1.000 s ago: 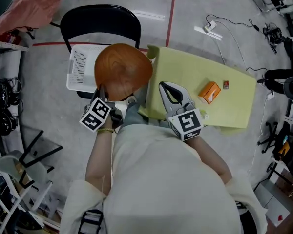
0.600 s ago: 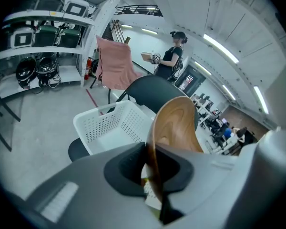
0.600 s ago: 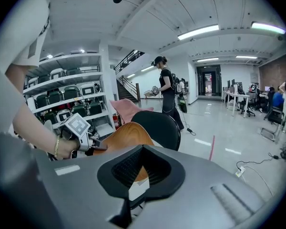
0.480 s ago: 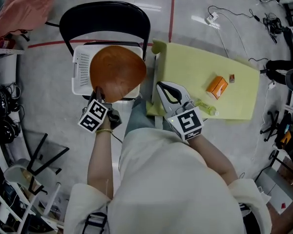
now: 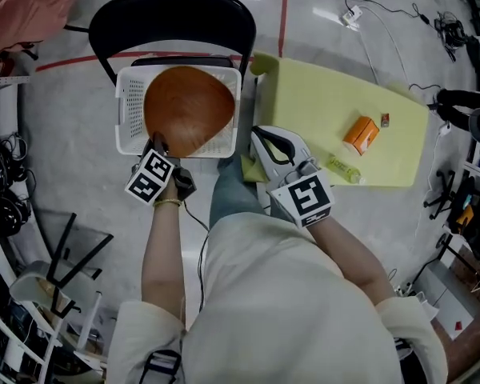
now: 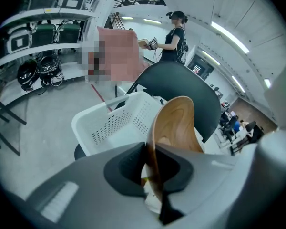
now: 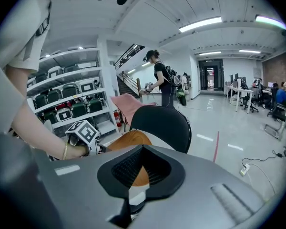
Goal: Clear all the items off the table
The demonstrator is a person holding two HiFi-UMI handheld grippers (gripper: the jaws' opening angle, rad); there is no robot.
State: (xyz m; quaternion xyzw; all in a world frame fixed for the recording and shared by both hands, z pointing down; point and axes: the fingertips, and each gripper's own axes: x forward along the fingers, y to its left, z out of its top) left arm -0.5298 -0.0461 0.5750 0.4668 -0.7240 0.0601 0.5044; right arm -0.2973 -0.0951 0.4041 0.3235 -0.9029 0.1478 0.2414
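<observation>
A round wooden bowl (image 5: 188,109) hangs tilted over a white perforated basket (image 5: 130,106) that rests on a black chair (image 5: 172,18). My left gripper (image 5: 157,144) is shut on the bowl's near rim; in the left gripper view the rim (image 6: 174,128) stands edge-on between the jaws (image 6: 155,175). My right gripper (image 5: 260,137) is shut and holds nothing, at the near left corner of the yellow table (image 5: 320,102). On the table lie an orange box (image 5: 362,134), a small red item (image 5: 385,119) and a green tube (image 5: 343,169).
A red line (image 5: 284,10) runs across the grey floor. Shelves with gear (image 5: 4,206) stand at the left, cables (image 5: 360,18) and equipment at the right. A person (image 7: 161,80) stands far off behind the chair (image 7: 162,123).
My left gripper has carried the bowl from beside the table's corner to over the basket and lower. My right gripper has drifted left with it, still shut.
</observation>
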